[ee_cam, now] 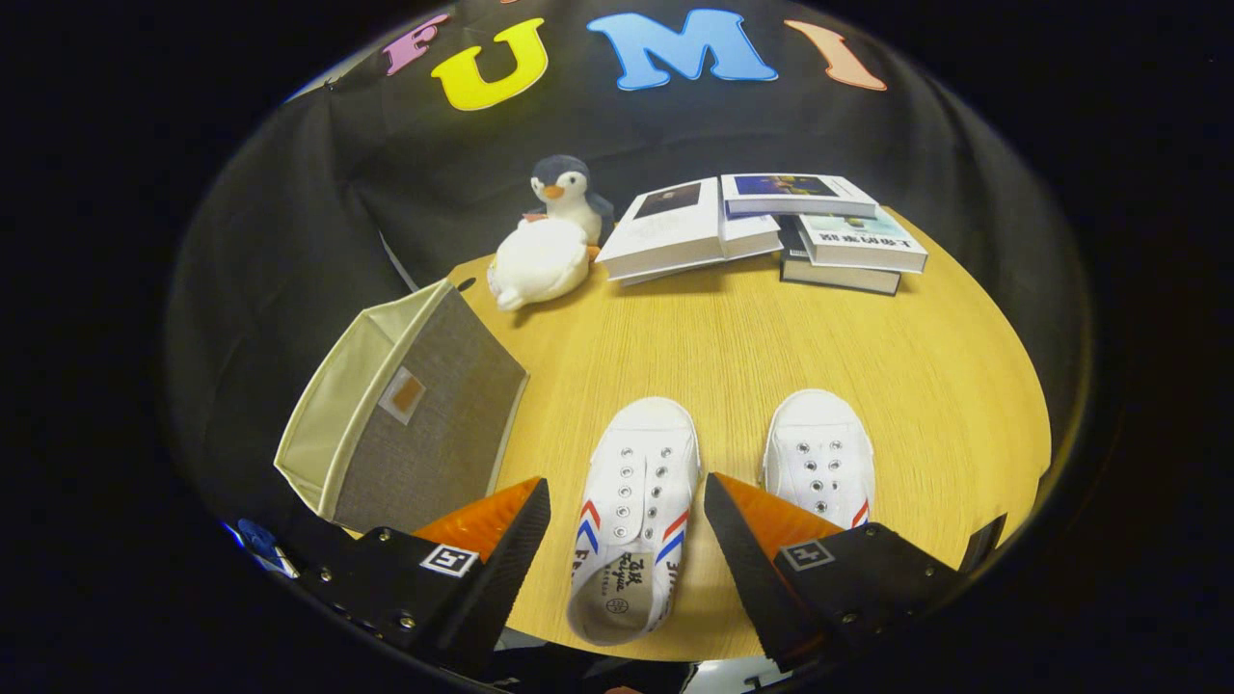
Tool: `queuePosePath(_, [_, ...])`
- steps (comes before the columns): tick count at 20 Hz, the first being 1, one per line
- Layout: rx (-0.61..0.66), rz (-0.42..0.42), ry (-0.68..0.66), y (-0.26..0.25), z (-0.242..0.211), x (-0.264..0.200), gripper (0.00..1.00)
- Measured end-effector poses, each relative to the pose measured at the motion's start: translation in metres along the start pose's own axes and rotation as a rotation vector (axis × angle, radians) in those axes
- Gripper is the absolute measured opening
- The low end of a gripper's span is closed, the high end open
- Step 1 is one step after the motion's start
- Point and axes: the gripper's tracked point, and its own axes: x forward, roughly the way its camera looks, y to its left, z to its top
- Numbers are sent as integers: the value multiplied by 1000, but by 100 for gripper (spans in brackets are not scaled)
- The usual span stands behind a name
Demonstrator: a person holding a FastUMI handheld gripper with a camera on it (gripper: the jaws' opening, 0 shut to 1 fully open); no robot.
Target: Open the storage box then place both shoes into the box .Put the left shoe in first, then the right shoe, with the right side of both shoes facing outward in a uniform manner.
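Pale wood-grain covers the round bench, which stands before a black cloth wall. On it, toward the near edge, two white canvas slip-on shoes lie side by side with toes pointing away from the camera. The shoe with red and blue chevron stripes on its sides lies between the fingers of the gripper, which are spread wide and touch nothing; its heel opening sits level with the fingertips and its toe reaches beyond them. The second white shoe lies just beyond the right finger, which hides its heel end. Ahead of the left finger stands a grey fabric storage box with a cream lining, its top open, a small orange patch on its near wall, partly overhanging the bench edge. Farther back rest a white plush duck, a grey and white plush penguin just behind it, and a loose pile of books.
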Motion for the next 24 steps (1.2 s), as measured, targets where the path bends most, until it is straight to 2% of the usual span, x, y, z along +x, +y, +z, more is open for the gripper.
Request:
queuePosePath(10, [-1, -36, 131, -25, -38, 27, 97])
queuePosePath(15, [62, -18, 169, -26, -48, 36, 90])
queuePosePath(16, [79, -17, 173, -26, -50, 37, 84])
queuePosePath(20, [169, -18, 196, -28, -56, 42, 39])
queuePosePath(22, [247, 13, 187, -24, -48, 31, 38])
queuePosePath(23, [269, 3, 213, -24, -58, 52, 9])
queuePosePath(24, [269, 3, 203, -22, -51, 42, 9])
